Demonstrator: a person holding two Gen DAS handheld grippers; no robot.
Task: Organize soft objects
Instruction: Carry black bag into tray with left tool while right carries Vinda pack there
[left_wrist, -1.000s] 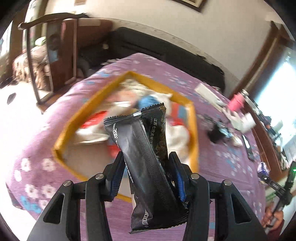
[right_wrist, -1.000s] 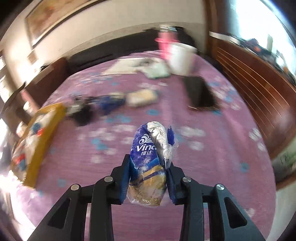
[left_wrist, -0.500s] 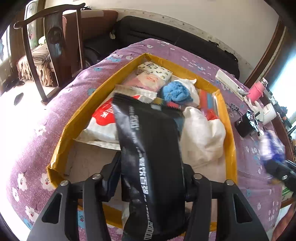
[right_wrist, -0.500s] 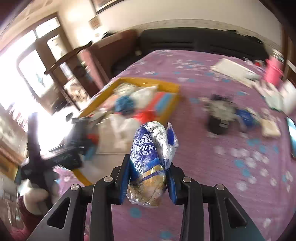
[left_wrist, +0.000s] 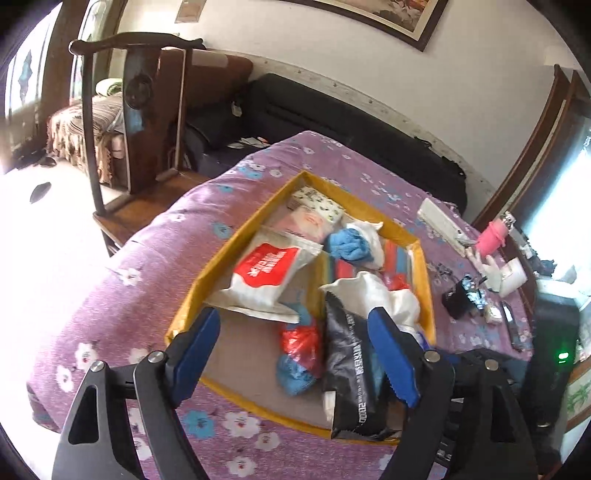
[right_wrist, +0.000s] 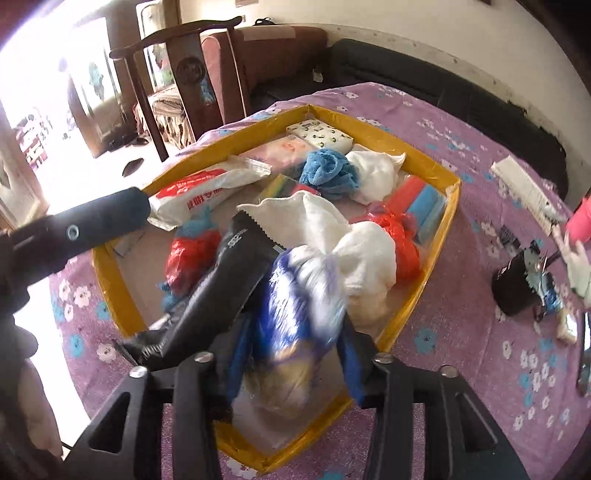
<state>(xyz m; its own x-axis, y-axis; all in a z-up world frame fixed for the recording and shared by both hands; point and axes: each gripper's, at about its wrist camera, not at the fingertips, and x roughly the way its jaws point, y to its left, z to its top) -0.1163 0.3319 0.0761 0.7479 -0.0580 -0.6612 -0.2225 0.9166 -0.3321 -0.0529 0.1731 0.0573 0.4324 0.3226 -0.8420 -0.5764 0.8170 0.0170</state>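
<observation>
The left gripper hangs with its blue fingers spread wide and holding nothing, while the right gripper has parted fingers flanking a blurred packet.

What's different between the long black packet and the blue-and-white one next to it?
The black packet is long, dark and flat; the blue-and-white tissue pack is shorter, puffier and blurred. The black packet lies free in the yellow box, beside the open left gripper. The tissue pack sits between the right gripper's blue pads. Both are soft plastic-wrapped packs over that box.
</observation>
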